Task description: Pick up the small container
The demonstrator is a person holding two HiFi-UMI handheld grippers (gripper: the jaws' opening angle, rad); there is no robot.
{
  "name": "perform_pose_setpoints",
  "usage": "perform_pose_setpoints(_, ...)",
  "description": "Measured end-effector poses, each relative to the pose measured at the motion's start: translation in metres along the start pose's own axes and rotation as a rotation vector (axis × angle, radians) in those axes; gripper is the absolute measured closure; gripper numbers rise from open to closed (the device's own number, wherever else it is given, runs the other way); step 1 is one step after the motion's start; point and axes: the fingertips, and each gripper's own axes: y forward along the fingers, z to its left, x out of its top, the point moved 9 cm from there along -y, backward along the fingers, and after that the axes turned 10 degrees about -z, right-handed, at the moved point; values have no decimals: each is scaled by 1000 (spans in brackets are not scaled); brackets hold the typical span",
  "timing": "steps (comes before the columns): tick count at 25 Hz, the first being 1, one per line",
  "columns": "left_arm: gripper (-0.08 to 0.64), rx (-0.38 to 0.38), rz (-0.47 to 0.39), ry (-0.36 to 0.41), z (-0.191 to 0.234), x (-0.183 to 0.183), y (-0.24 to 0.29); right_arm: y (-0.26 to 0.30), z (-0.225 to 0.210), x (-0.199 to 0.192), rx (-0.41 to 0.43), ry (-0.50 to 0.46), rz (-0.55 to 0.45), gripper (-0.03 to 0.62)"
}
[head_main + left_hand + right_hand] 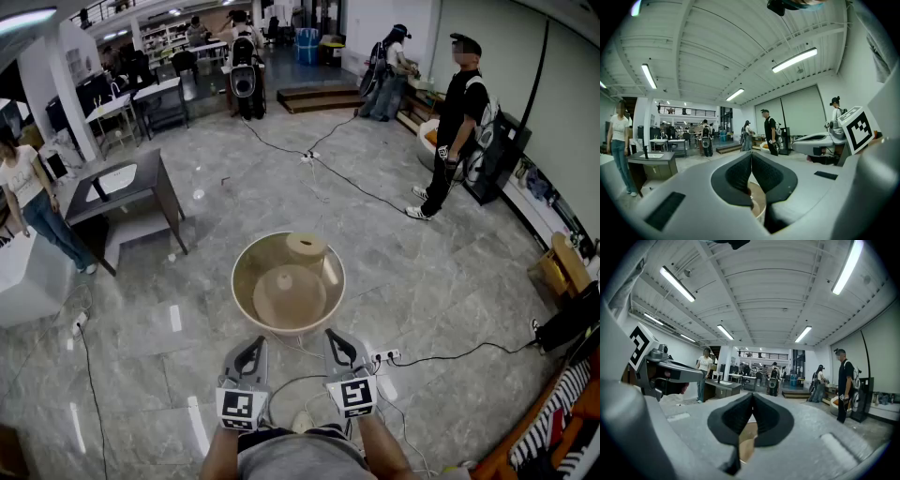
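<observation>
Item: small container [306, 249], a tan cylinder, stood upright inside a large round tub [236, 281] set on the grey tiled floor [441, 291]. It is placed by the tub's far wall, behind a larger tan domed piece [289, 296] that fills the near half; whether the 2 touch cannot be told. Step in hand, as judged: approach, before any grasp; the container is not yet lifted. Left gripper [250, 353]: jaws brought together at the tips, nothing between them, held just short of the tub's near rim, left of centre. Right gripper [341, 348]: jaws likewise pressed together and empty, held at the near rim, right of centre. In both gripper views only a slice of the tub's tan inside is seen below the closed jaws; the container itself is not shown there. Position of the item relative to the grippers: ahead of both, beyond the domed piece, roughly between their 2 lines and somewhat nearer the right one. Next move, as judged: the jaws of 1 gripper are to be opened wide enough for the cylinder, carried over the near rim and the domed piece, lowered around the container's sides, then closed. Care is called for so that the domed piece is not knocked
</observation>
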Motion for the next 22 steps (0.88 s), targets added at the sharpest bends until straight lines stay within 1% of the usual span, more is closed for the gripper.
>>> perform_pose_setpoints(5, 541, 7, 2, 2, -3, -2, -1, -1, -2, 0, 5, 8, -17, 592)
perform_pose_setpoints(9, 541, 17, 6, 3, -3, -2, 2, 0, -8, -7, 4, 11, -7, 591)
perform_pose_setpoints(12, 541, 21, 14, 4, 0, -2, 9, 8, -12, -4, 11, 13, -6, 591)
perform_pose_setpoints(17, 541, 16, 27, 6, 9, -9, 29, 28, -20, -10, 24, 22, 4, 591)
perform_pose_setpoints(22, 541, 2, 43, 8, 29, -22, 70, 66, -39, -27, 22, 22, 3, 591)
